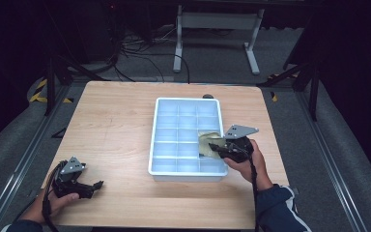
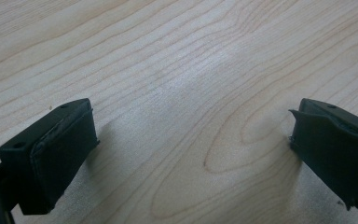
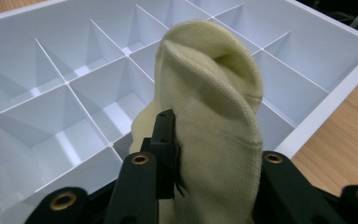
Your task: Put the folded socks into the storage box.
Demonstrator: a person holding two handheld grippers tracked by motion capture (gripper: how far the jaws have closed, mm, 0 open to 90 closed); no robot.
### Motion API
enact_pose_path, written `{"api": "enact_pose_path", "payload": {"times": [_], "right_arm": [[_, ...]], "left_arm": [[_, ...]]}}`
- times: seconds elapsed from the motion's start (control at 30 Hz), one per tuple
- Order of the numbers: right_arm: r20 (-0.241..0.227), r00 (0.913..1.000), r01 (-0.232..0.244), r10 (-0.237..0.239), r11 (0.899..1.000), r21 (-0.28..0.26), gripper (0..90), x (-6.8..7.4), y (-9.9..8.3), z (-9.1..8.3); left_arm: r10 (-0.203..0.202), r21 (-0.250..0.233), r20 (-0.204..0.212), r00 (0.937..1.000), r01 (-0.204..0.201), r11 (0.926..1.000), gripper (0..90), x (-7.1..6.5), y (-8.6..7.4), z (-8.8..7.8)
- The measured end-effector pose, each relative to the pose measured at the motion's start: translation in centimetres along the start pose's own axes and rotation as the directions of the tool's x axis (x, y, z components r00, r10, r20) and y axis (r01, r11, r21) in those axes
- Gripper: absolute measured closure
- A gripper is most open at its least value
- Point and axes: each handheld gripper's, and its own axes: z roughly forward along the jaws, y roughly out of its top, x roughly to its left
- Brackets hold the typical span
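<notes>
1. Sock [image 3: 209, 116], pale yellow, knit: clamped in right gripper [image 1: 217, 147], folded end sticking up past jaws; held over right-hand column of tray, approx. 2nd compartment from near end.
2. Tray [image 1: 160, 166]: white plastic, divided into compartments, on wooden table [image 1: 111, 125], right of centre.
3. Left gripper [image 1: 96, 185]: jaws wide apart, nothing between; rests on table nr front-left corner, well apart from tray.

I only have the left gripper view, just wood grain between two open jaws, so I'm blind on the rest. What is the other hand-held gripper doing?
Observer: The right hand-held gripper is shut on a pale yellow sock.
Operator: Where is it?
Observer: Over the white divided tray, at its right-hand column, toward the near end.
Operator: Anything in the tray yet?
Observer: The compartments I can see look bare.
</notes>
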Motion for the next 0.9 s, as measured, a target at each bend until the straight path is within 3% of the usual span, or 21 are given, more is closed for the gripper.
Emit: {"api": "enact_pose_path", "payload": {"times": [0.47, 0.9], "right_arm": [[0.021, 0.9975, 0.065, -0.068, 0.992, 0.108, 70.7, 0.6, 0.2, 2.1], [-0.045, 0.9945, 0.102, -0.094, 0.971, 0.217, 70.7, 0.7, 0.5, 2.6]], "left_arm": [[0.000, 0.000, 0.000, 1.0000, 0.000, 1.0000, 0.4, 0.0, 0.0, 0.0], [0.000, 0.001, 0.001, 1.0000, 0.000, 1.0000, 0.4, 0.0, 0.0, 0.0]]}}
